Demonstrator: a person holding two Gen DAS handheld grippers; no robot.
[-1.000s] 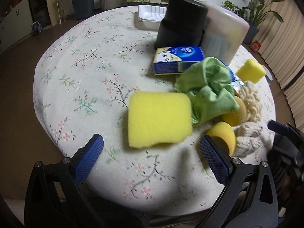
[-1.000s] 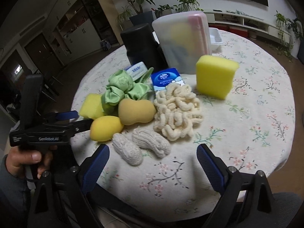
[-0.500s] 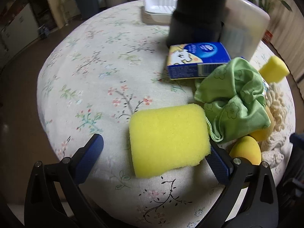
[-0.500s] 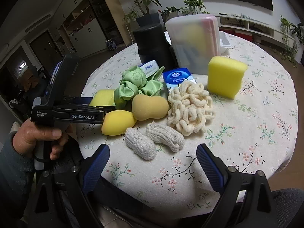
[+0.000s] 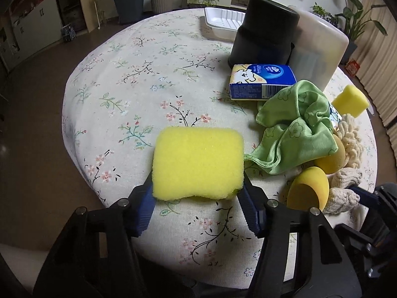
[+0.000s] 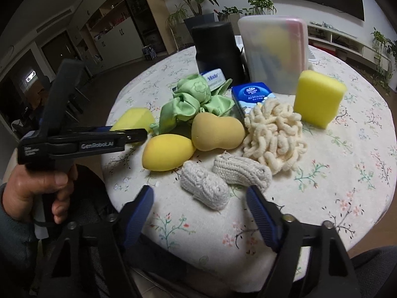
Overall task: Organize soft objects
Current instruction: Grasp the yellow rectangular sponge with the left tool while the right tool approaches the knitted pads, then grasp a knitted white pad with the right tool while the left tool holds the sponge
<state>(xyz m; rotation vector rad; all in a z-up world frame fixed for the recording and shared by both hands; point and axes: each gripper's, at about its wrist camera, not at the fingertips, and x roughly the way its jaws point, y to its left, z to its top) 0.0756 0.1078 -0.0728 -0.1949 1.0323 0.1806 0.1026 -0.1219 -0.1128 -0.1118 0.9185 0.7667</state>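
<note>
Yellow sponge (image 5: 197, 162) sits at the near table (image 5: 129, 74) edge, pinched by the left gripper (image 5: 196, 206), whose jaws have just closed from wide apart. Right gripper (image 6: 199, 211), narrowing too, grips nothing; knit pieces (image 6: 204, 188) lie ahead. Cloth (image 5: 295, 129) and the rest lie unsorted: barely begun.

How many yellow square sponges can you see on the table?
2. One sponge sits near the table's front edge, pinched in the left gripper. The other sponge stands beside the frosted plastic box. More may hide inside it.
</note>
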